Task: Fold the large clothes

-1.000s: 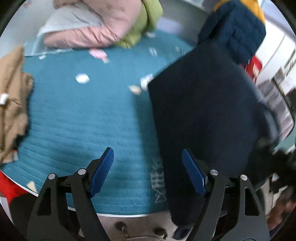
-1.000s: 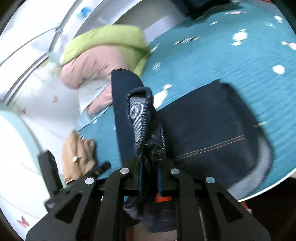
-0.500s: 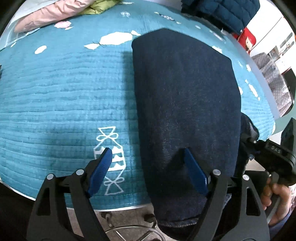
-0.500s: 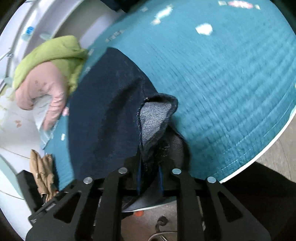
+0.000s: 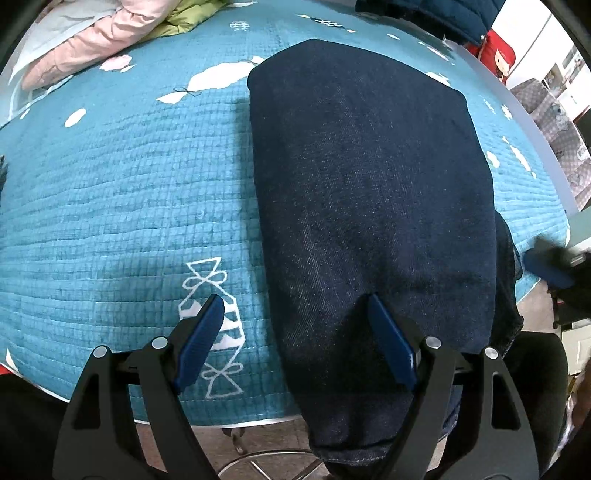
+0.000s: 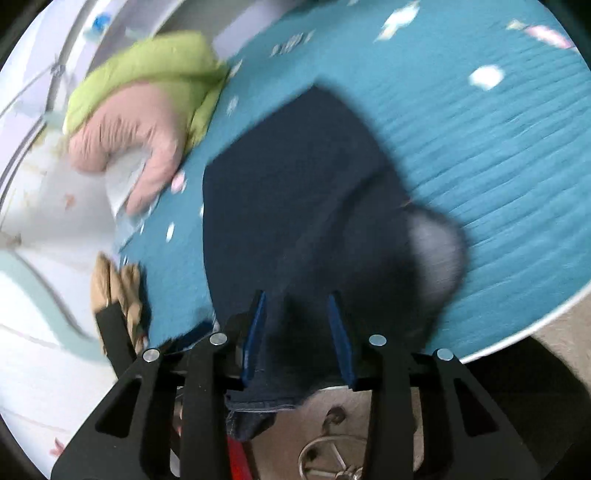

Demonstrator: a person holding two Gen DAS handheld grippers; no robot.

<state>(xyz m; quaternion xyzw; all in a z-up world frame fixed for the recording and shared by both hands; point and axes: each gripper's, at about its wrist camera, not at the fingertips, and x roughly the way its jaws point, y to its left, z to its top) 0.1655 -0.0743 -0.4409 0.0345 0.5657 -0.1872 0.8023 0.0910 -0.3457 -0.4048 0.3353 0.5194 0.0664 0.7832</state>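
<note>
A dark blue denim garment (image 5: 369,192) lies folded lengthwise on a round table under a teal quilted cloth (image 5: 129,206), its near end hanging over the table's front edge. My left gripper (image 5: 295,317) is open, its right finger over the denim's near part and its left finger over the teal cloth. In the blurred right wrist view the denim (image 6: 295,206) lies flat and my right gripper (image 6: 297,325) is open, its blue pads either side of the denim's hanging end, holding nothing. The right gripper also shows at the right edge of the left wrist view (image 5: 557,269).
A pink and green padded jacket pile (image 6: 147,107) lies at the table's far side. A tan garment (image 6: 114,284) lies at its left edge. A navy quilted jacket (image 5: 436,14) sits at the far right. A metal chair base (image 6: 332,458) stands below the table's front edge.
My right gripper has opened and let go of the denim, which has dropped flat onto the table. My left gripper has stayed open and edged slightly closer over the denim's near end.
</note>
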